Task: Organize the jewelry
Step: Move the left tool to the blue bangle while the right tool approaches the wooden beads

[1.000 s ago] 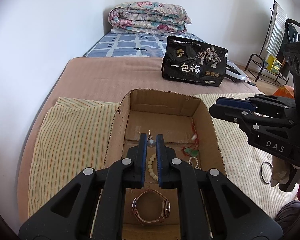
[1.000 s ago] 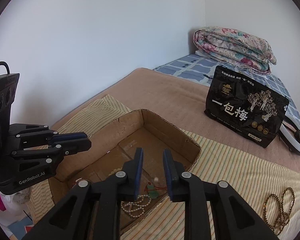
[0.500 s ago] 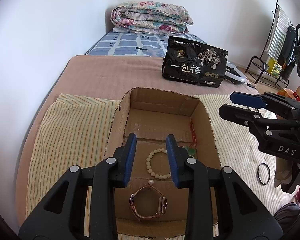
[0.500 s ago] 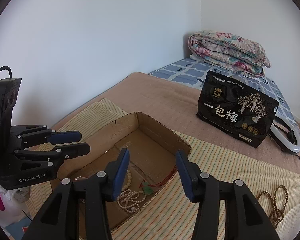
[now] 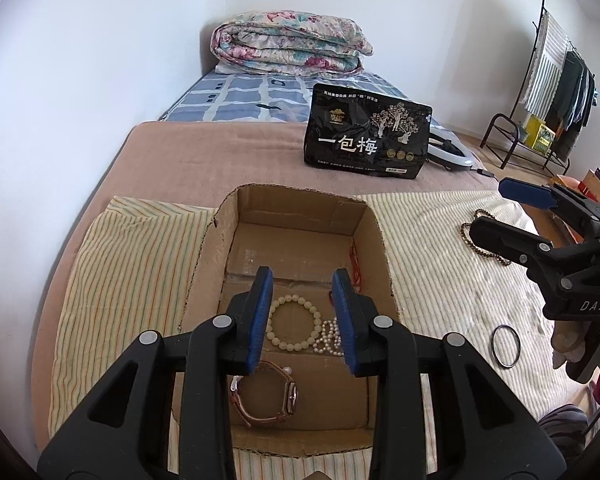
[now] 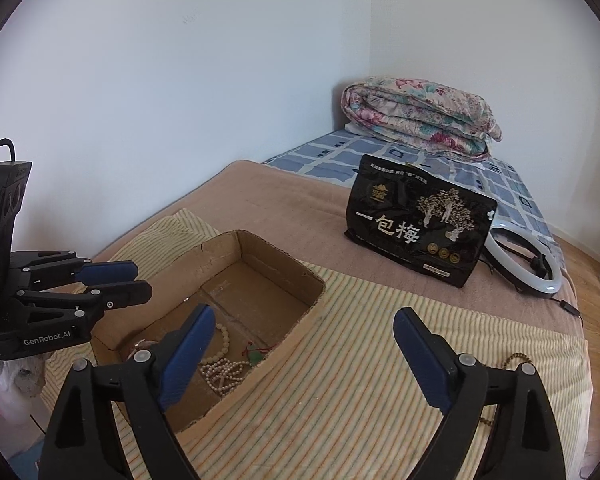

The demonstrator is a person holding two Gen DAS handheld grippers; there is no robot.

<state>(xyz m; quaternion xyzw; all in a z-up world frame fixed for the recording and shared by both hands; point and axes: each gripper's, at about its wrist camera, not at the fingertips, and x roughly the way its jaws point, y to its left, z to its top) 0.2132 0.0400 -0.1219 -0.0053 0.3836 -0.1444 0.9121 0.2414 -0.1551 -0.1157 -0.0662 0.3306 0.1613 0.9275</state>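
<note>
Since a second ago, both pairs of jaws have been spread apart. The left gripper (image 5: 302, 316) is held open and empty above the cardboard box (image 5: 382, 240), where a cream bead bracelet (image 5: 294, 322), pearl strand (image 5: 329, 338) and leather watch (image 5: 268, 394) lie. The right gripper (image 6: 304, 360) is held wide open over the striped cloth (image 6: 380, 360).

The left wrist view looks steeply down from close above into the open brown cardboard box (image 5: 304, 236), facing the folded floral quilt (image 5: 288, 42), while the right wrist view looks across the same box (image 6: 260, 248) from its right side, both sharing the black printed pouch (image 5: 366, 136).
</note>
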